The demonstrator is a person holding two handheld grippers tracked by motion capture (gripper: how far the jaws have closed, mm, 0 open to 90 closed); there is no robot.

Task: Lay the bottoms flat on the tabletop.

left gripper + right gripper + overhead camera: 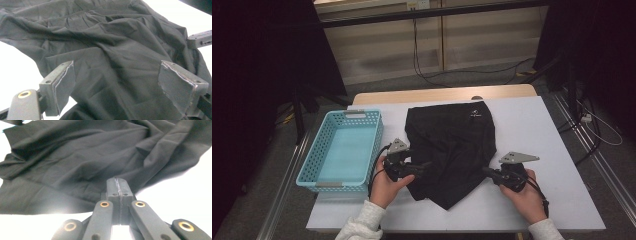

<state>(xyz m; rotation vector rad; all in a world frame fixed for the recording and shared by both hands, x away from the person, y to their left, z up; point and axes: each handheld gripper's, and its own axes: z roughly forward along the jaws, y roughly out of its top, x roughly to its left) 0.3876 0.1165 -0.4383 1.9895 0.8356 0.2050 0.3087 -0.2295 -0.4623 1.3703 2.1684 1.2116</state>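
1. Black garment (452, 150) lies on the white table (552, 150), roughly centre, crumpled and half-folded, a pointed corner at the near edge; not yet a neat fold.
2. Left gripper (424, 165) at the garment's near-left edge, jaws spread wide over the cloth in the left gripper view (117, 82), nothing pinched.
3. Right gripper (486, 171) at the near-right edge, jaws pressed together; in the right gripper view (117, 185) the tips sit at the cloth's hem, cannot tell if fabric is caught between them.
4. Blue basket (343, 150) at left of the garment, just beside it, holds nothing.
5. Judgement: early to mid stage. Folding looks started, still needs smoothing and more folds; moving it into the basket, if intended, not done.
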